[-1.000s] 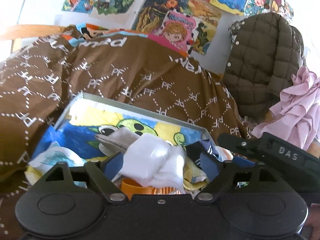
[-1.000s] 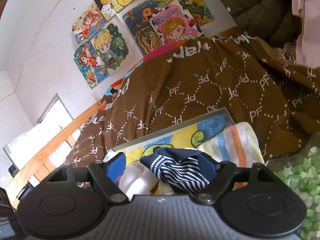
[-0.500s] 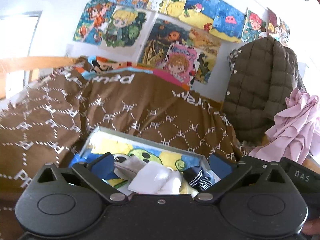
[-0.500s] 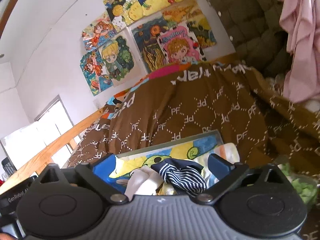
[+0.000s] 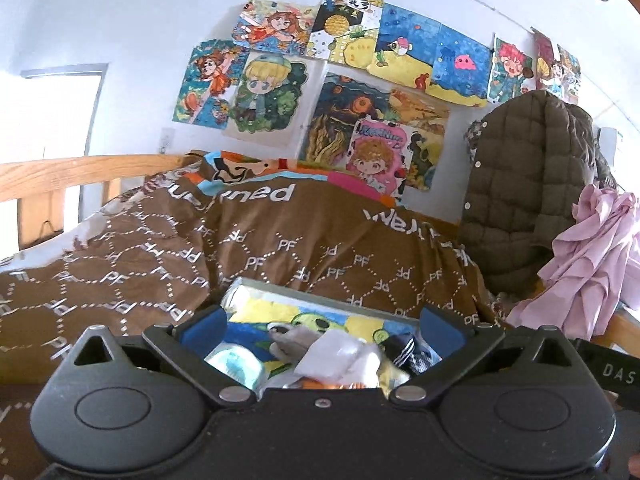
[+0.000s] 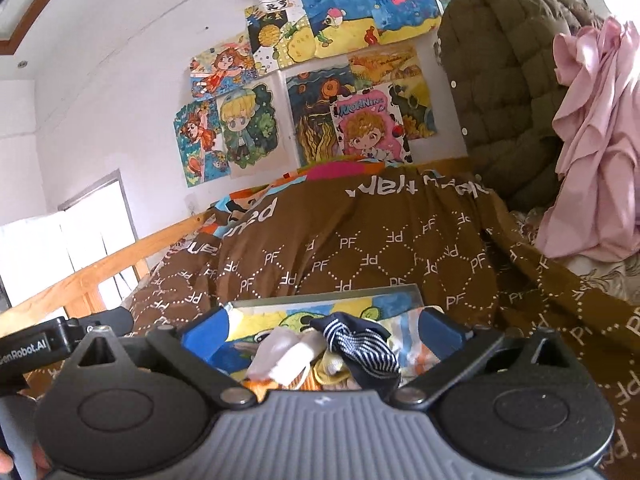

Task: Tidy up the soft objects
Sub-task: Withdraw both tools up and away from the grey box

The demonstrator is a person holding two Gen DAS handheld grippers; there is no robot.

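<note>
A shallow box [image 5: 304, 294] with a bright cartoon lining lies on the brown bedcover [image 5: 240, 248]. In it are a white cloth [image 5: 332, 360], a grey sock [image 5: 292, 338] and a navy striped sock [image 5: 408, 350]. My left gripper [image 5: 322, 326] hangs open in front of the box, with nothing between its blue pads [image 5: 204, 326]. The right wrist view has the same box [image 6: 332, 298], the white cloth [image 6: 284, 354], the striped sock [image 6: 360, 348] and a yellow sock [image 6: 328, 372]. My right gripper [image 6: 324, 326] is open too, clear of the pile.
A quilted olive jacket [image 5: 520, 184] and a pink garment [image 5: 592, 264] hang at the right. A wooden bed rail [image 5: 60, 172] runs along the left. Drawings cover the wall behind. Each wrist view catches the other gripper's body at its edge.
Both grippers have drawn back and up from the box, and their jaws have spread wider. The white cloth and the striped sock stay in the box, now smaller and lower in view.
</note>
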